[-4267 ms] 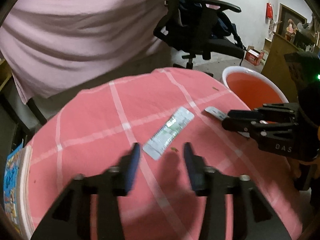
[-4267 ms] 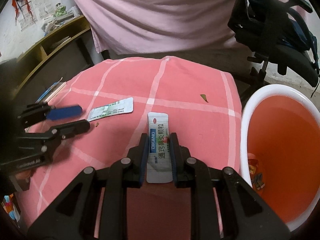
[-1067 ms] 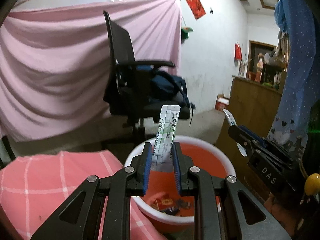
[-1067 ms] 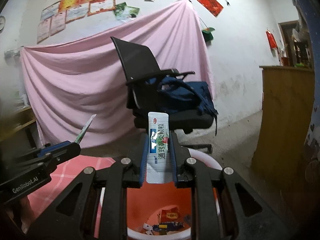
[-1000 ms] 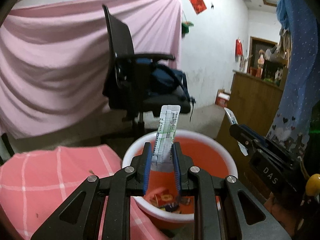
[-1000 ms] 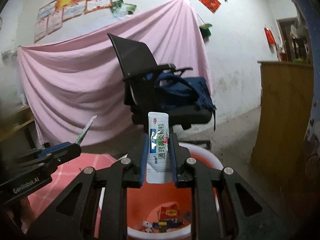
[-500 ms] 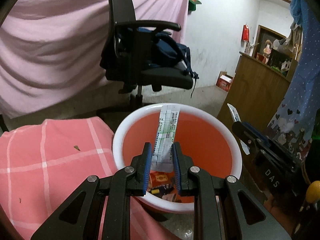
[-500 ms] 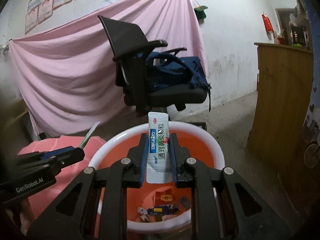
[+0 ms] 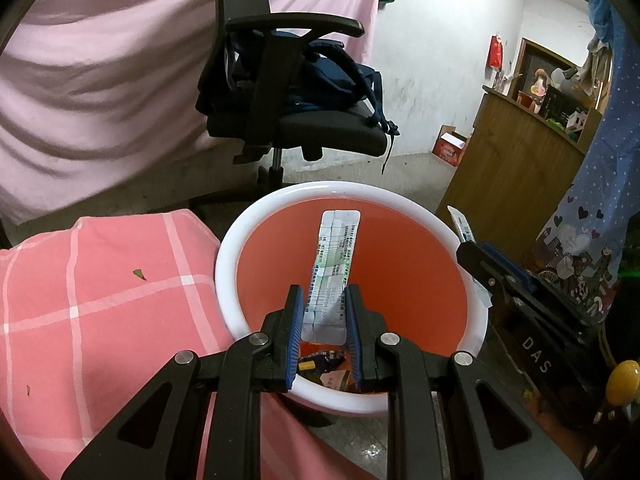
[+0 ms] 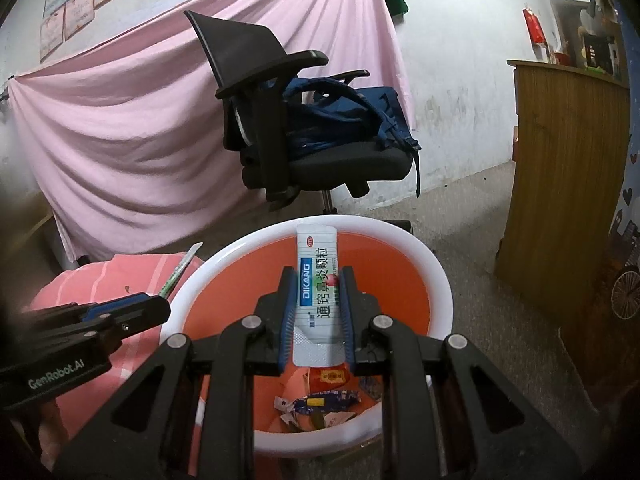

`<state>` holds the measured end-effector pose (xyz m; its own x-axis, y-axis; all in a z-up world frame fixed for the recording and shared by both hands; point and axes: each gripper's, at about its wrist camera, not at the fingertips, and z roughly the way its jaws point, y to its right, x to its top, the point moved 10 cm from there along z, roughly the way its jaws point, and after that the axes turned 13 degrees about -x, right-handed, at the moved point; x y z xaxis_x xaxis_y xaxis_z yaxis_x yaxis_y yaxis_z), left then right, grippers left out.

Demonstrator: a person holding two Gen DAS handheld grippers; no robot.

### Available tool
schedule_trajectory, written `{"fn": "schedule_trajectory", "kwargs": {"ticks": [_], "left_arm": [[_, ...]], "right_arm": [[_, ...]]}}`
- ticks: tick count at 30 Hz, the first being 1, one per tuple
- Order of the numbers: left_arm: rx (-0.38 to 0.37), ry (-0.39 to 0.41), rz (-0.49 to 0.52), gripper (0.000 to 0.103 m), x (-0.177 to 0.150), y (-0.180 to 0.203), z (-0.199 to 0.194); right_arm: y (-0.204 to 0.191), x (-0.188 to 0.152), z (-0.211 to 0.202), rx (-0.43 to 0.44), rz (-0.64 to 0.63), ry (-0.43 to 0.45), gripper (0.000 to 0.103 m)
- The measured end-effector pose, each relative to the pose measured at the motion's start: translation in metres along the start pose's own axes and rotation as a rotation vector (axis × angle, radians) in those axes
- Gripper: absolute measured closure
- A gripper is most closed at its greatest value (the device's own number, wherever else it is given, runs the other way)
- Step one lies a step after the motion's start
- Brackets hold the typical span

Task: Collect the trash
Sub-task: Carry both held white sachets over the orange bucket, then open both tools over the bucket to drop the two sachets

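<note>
My left gripper is shut on a white and green sachet that sticks up over the orange bin with a white rim. My right gripper is shut on a white and blue sachet, also held above the bin. Several wrappers lie at the bin's bottom. The right gripper shows in the left wrist view at the bin's right rim. The left gripper shows in the right wrist view at the bin's left side.
A table under a pink checked cloth adjoins the bin on the left, with small scraps on it. A black office chair with a blue backpack stands behind the bin. A wooden cabinet is at the right.
Both grippers have sunk and tipped downward with their sachets, so the bin's inside now fills the lower view. Both grips are unchanged.
</note>
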<state>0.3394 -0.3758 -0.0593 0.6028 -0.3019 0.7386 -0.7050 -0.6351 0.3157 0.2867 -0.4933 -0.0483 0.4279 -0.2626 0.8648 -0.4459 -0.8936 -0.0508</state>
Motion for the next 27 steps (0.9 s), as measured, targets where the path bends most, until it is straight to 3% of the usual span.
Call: {"fn": "schedule_trajectory", "kwargs": {"ticks": [27], "left_arm": [[0.003, -0.032, -0.062, 0.085, -0.006, -0.013, -0.005]], "right_arm": [[-0.008, -0.008, 0.008, 0.009, -0.016, -0.039, 0.067]]}}
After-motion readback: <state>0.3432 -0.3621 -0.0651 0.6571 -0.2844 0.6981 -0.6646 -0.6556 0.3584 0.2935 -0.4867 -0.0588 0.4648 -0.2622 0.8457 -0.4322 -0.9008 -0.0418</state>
